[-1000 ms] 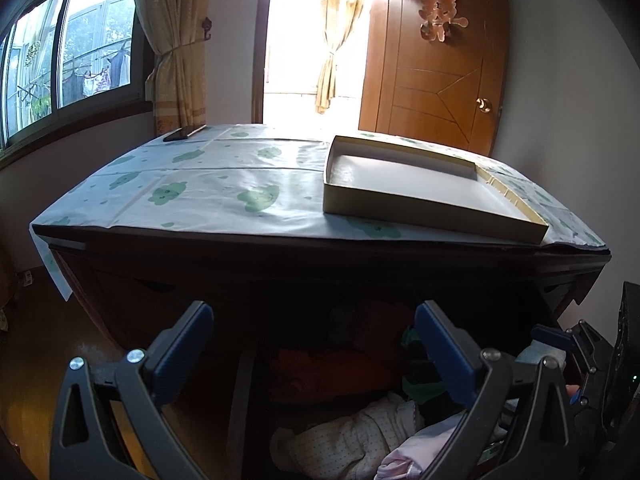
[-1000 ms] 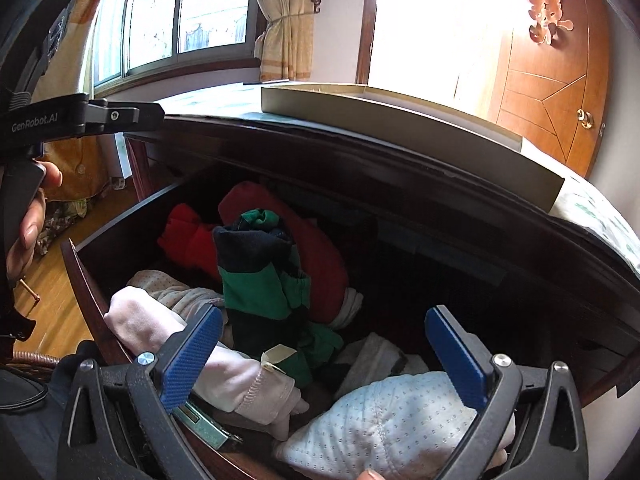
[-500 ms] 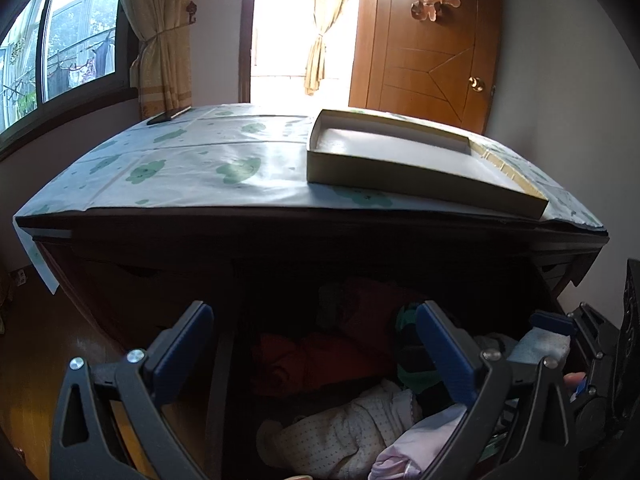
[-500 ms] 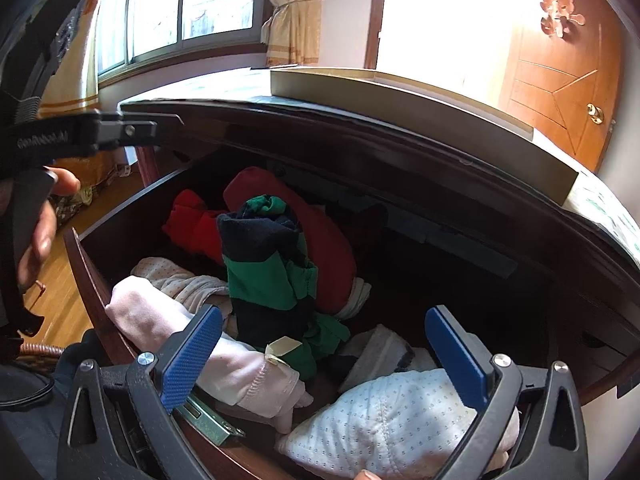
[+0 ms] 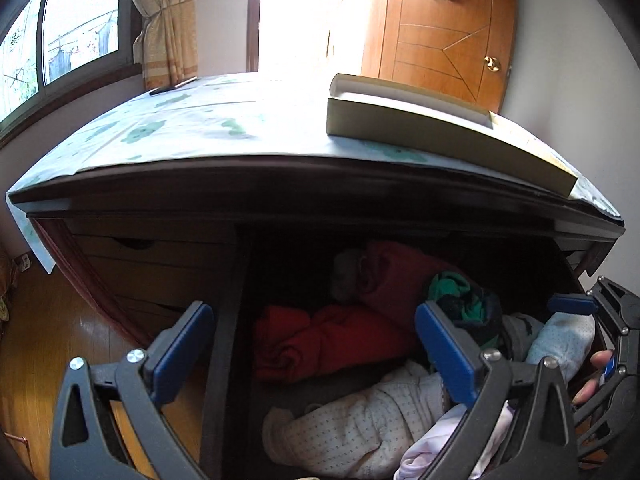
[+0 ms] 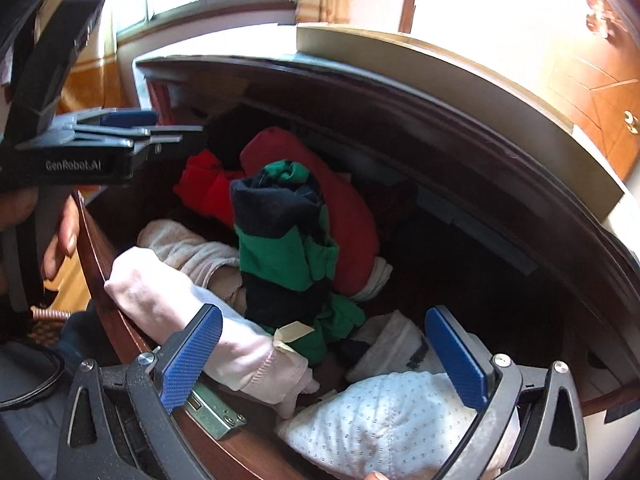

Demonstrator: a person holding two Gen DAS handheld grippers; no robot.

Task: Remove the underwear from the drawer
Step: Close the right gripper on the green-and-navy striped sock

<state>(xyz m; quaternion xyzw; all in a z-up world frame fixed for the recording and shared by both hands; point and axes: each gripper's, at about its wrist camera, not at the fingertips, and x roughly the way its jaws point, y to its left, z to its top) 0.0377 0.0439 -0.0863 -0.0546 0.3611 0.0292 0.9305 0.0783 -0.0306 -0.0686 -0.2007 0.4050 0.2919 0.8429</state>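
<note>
The drawer [image 6: 100,264] stands pulled out and full of folded clothes, so the opening step is done; nothing has been lifted out yet, and the whole of the picking is left.

The right tongs [image 6: 324,356] gape wide and hold nothing. They hover just above the near end of the drawer. Between their tips and a little beyond lies a green and navy striped roll [image 6: 284,240], draped over a red bundle [image 6: 348,216]. Under the left tip runs a pale pink roll [image 6: 208,324], which hangs over the drawer's front edge. Under the right tip sits a white dotted piece [image 6: 388,420], close enough that it looks the easiest to pinch. Which of these counts as the underwear I cannot tell for sure; the small rolled pieces all look like candidates.

The left tongs [image 5: 316,352] are also spread wide and empty. They point at the left side of the drawer: the red bundle [image 5: 320,340] lies between their tips, a cream dotted garment [image 5: 352,428] below them, and the striped roll [image 5: 464,304] just behind the right tip. Far to their right the right tongs show at the frame edge, above the white dotted piece [image 5: 564,340].

On the bench [image 5: 192,132] above, a shallow box [image 5: 440,140] lies open, a likely place for what comes out.

What remains, by my reckoning: lower one pair onto a piece, close, lift it clear.
</note>
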